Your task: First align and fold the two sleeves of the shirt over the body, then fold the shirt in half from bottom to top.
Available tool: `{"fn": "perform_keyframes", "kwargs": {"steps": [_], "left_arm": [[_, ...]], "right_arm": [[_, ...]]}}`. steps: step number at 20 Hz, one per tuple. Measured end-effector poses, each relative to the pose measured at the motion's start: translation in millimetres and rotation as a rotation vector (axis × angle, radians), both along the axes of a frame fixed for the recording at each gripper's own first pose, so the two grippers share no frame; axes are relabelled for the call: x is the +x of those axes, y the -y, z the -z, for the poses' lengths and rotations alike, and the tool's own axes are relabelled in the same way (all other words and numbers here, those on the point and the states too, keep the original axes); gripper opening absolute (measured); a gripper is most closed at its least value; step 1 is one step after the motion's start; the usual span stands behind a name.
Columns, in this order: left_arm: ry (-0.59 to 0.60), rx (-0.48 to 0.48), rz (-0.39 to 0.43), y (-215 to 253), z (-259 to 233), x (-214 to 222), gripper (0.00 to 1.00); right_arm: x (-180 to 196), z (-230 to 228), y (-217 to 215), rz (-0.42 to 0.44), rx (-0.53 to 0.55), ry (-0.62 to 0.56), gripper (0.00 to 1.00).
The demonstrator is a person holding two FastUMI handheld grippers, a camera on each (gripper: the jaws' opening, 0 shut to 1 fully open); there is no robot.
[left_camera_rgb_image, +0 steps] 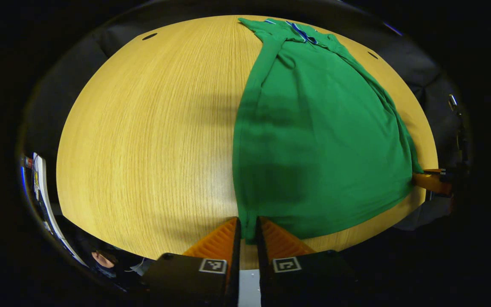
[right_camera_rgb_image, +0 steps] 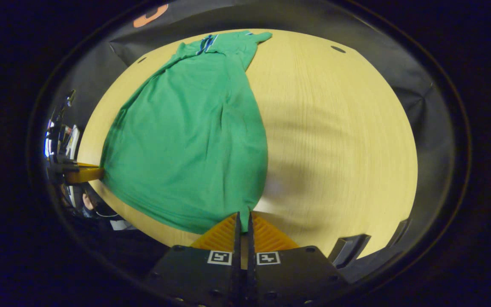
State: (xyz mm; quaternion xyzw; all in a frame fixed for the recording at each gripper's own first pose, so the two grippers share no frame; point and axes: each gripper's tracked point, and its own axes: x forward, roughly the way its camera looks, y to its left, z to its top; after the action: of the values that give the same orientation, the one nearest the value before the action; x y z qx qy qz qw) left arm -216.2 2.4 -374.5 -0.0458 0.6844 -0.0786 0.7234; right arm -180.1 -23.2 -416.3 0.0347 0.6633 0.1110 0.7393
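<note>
So the green shirt (left_camera_rgb_image: 313,140) is lying lengthwise on the wooden table (left_camera_rgb_image: 151,140), collar end toward the far edge and the hem at the near edge. Both sleeves look already folded in over the body, so my guess is we're at the bottom-to-top fold now.

The left gripper (left_camera_rgb_image: 248,226) has its fingers pressed nearly together with the hem's left corner pinched between them, right at the near edge of the table. The right gripper (right_camera_rgb_image: 243,221) is doing the same on the other bottom corner, jaws squeezed almost flat on the fabric. In the left gripper view you can also spot the right gripper out at the shirt's far bottom corner, and vice versa, so the two are well apart with the whole hem stretched between them.

Handling-wise: it's thin knit, super light and floppy, zero stiffness. It'll sag in the middle when lifted and drape wherever it wants. Not fragile, but it could slide on that smooth wood and the tucked sleeves might flop back out if it gets yanked. The corners seem like the right place to hold it, since keeping the hem taut between them should help it land square up by the collar (right_camera_rgb_image: 207,44).
</note>
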Motion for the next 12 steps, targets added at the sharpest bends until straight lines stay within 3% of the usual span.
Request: {"fn": "perform_keyframes", "kwargs": {"steps": [1,3,12], "left_arm": [[-0.004,-0.006,-0.003,-1.0,-0.2,-0.4,0.13],[-0.012,-0.026,-0.015,0.3,-0.7,-1.7,0.08],[0.055,-0.141,-0.102,3.8,-37.0,24.0,0.07]], "right_arm": [[-0.5,-2.3,0.0,0.002,0.001,0.001,0.00],[3.1,-6.7,1.6,-0.013,-0.005,0.008,0.00],[30.3,-48.3,11.6,-0.012,0.013,0.099,0.00]]}}
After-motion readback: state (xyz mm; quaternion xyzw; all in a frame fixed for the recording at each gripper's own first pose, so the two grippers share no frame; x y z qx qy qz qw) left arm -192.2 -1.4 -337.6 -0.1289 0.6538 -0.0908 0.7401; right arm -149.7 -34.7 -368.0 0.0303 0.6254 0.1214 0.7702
